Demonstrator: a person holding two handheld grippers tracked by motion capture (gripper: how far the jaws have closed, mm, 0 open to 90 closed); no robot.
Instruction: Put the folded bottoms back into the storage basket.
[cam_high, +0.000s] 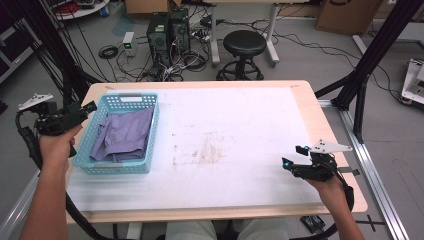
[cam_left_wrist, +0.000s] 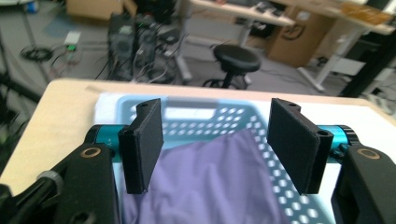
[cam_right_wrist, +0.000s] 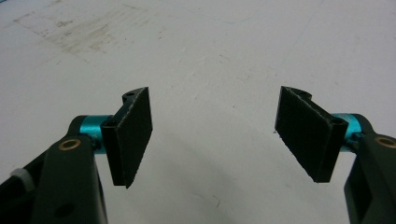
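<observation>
Lying crumpled in blue basket (cam_high: 88, 145) — purple cloth (cam_high: 122, 134): soft, light; raised fold judged best grip. Left tool (cam_left_wrist: 215, 144), right tool (cam_right_wrist: 214, 135) — spread wide, nothing held.

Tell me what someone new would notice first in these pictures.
A light blue basket at the table's left edge, with a purple cloth crumpled inside. The left gripper hangs open beside the basket's left rim. The right gripper is open over the white table cover at the near right.
</observation>
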